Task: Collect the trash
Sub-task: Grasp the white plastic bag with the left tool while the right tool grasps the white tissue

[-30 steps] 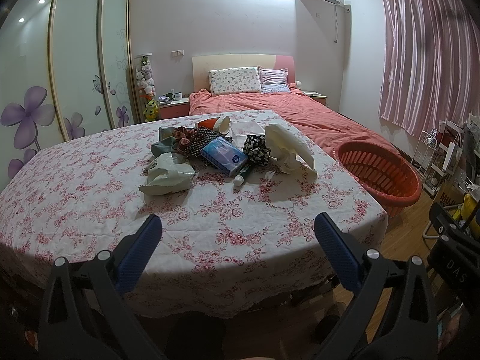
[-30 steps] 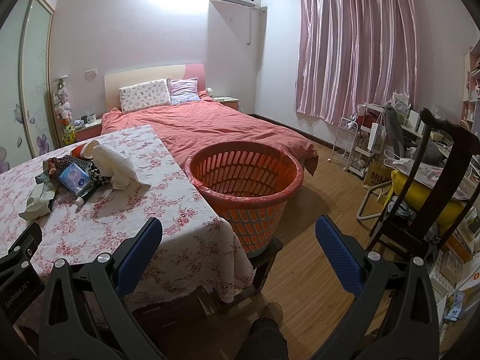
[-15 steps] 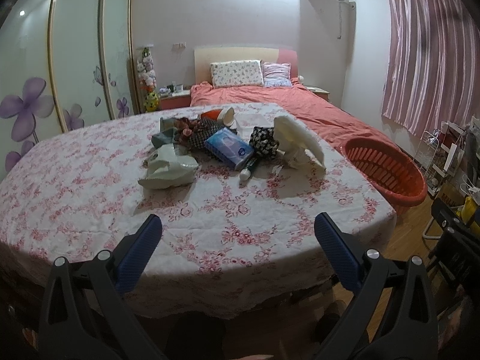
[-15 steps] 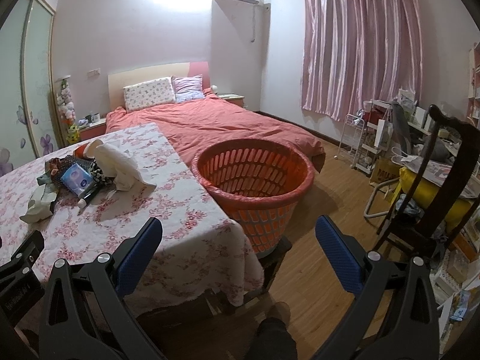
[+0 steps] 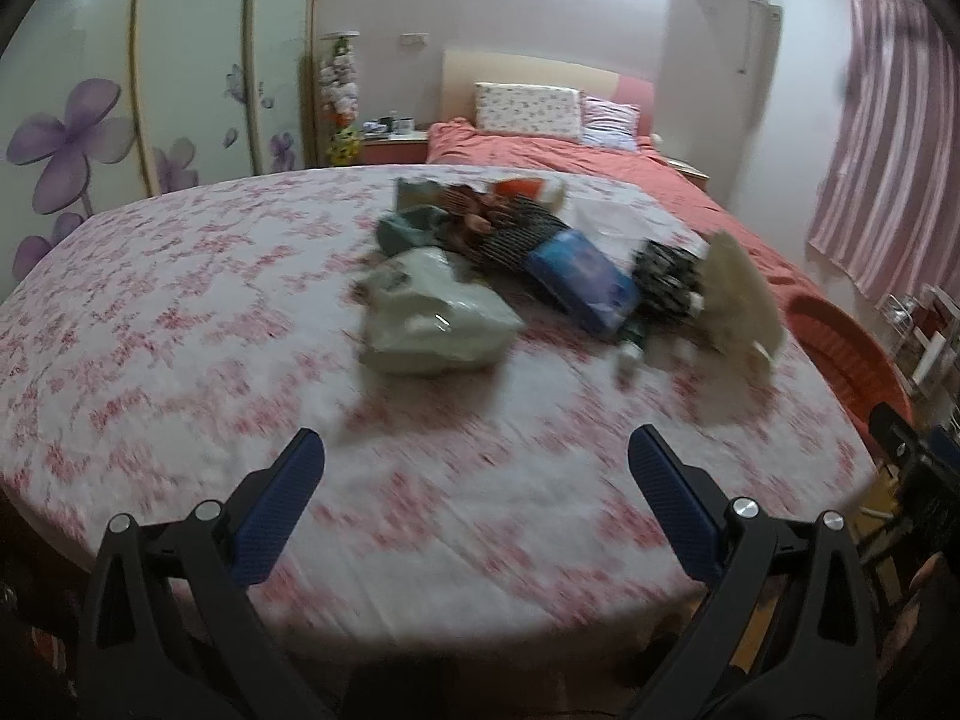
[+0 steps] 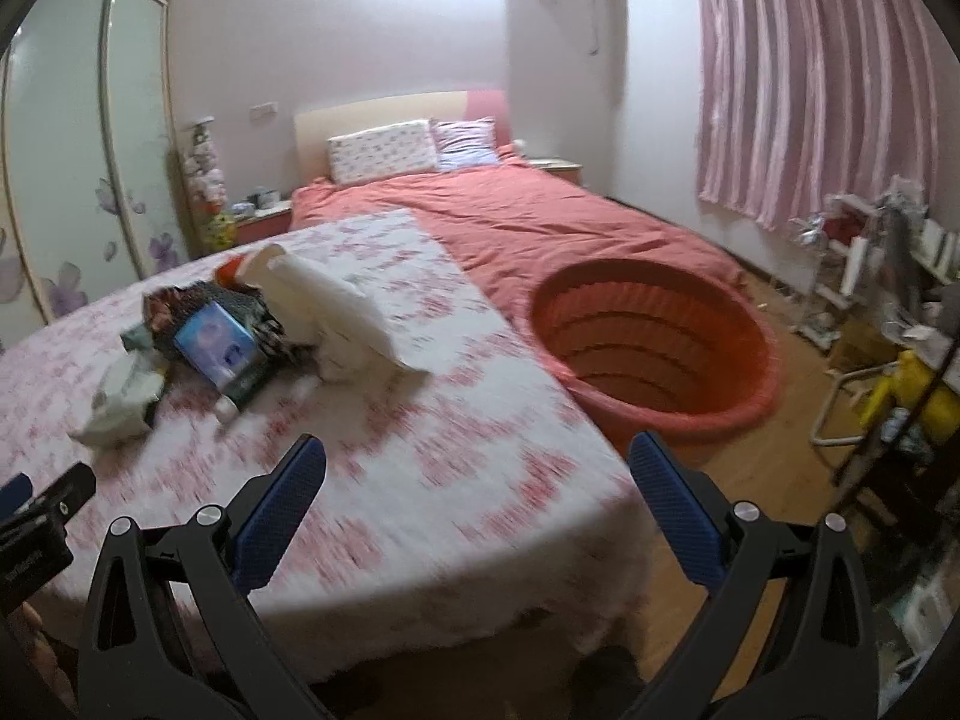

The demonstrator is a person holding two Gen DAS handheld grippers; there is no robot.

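Observation:
A pile of trash lies on the floral-clothed table (image 5: pixel 180 324): a pale green plastic bag (image 5: pixel 432 324), a blue tissue pack (image 5: pixel 579 282), a crumpled white wrapper (image 5: pixel 741 294), dark patterned wrappers (image 5: pixel 510 228) and a small tube (image 5: pixel 630 348). My left gripper (image 5: pixel 474 468) hovers open over the table's near edge, short of the bag, holding nothing. The right wrist view shows the same pile, with the tissue pack (image 6: pixel 216 345) and white wrapper (image 6: pixel 336 306). An orange basket (image 6: pixel 654 342) stands right of the table (image 6: pixel 456 450). My right gripper (image 6: pixel 474 468) is open above the table's near right corner.
A bed with a coral cover (image 6: pixel 540 228) lies behind the table. A flower-painted wardrobe (image 5: pixel 90 120) fills the left wall. Pink curtains (image 6: pixel 810 90), a white rack (image 6: pixel 840 276) and a cluttered chair (image 6: pixel 900 390) crowd the right side. Wooden floor shows around the basket.
Both grippers have moved forward and higher over the table, so the trash pile and basket look nearer and are seen more from above. The views are blurred by motion. Both stay open.

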